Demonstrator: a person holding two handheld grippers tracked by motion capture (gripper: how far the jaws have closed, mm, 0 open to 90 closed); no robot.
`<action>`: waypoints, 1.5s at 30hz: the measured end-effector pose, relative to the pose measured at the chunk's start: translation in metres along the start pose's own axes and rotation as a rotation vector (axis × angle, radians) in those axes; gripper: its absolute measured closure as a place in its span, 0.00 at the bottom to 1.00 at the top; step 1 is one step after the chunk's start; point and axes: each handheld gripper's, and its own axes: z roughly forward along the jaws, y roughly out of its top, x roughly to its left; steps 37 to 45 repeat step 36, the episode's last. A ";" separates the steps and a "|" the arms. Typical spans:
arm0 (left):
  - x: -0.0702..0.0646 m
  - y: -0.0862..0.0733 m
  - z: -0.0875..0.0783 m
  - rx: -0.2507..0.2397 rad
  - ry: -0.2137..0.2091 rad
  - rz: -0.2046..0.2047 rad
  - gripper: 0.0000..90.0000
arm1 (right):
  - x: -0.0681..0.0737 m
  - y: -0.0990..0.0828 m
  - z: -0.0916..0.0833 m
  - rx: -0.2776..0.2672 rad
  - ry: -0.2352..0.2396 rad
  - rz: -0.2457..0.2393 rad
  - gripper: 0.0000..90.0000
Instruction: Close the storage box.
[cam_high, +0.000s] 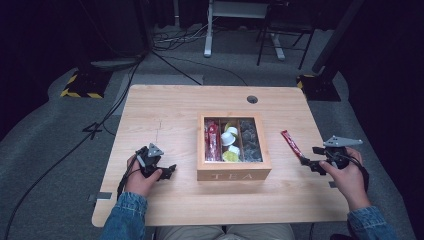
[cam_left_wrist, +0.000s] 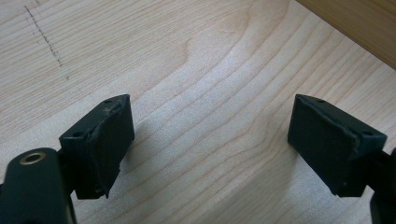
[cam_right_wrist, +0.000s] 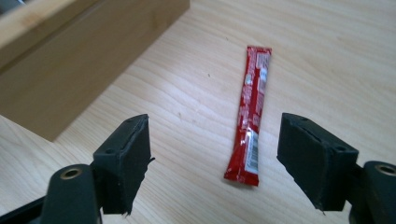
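"TEA" on wooden box (cam_high: 234, 176) front

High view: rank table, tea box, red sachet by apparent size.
1. table
2. tea box
3. red sachet, lying flat on the table right of the box, clearly the smallest

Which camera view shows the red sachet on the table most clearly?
The right gripper view: the red sachet lies flat, close, between the open jaws, its print visible. The high view shows it small, right of the wooden box. The left gripper view gives bare table.
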 end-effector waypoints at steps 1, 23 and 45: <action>0.000 0.000 0.000 0.000 0.000 0.001 0.16 | -0.002 -0.004 0.002 0.001 0.003 0.014 0.28; 0.001 0.001 0.001 0.000 -0.004 0.008 0.16 | -0.016 -0.054 0.036 -0.006 -0.039 0.045 0.27; -0.001 0.001 0.001 -0.001 0.009 -0.005 0.16 | -0.015 -0.057 0.039 -0.012 -0.038 0.026 0.17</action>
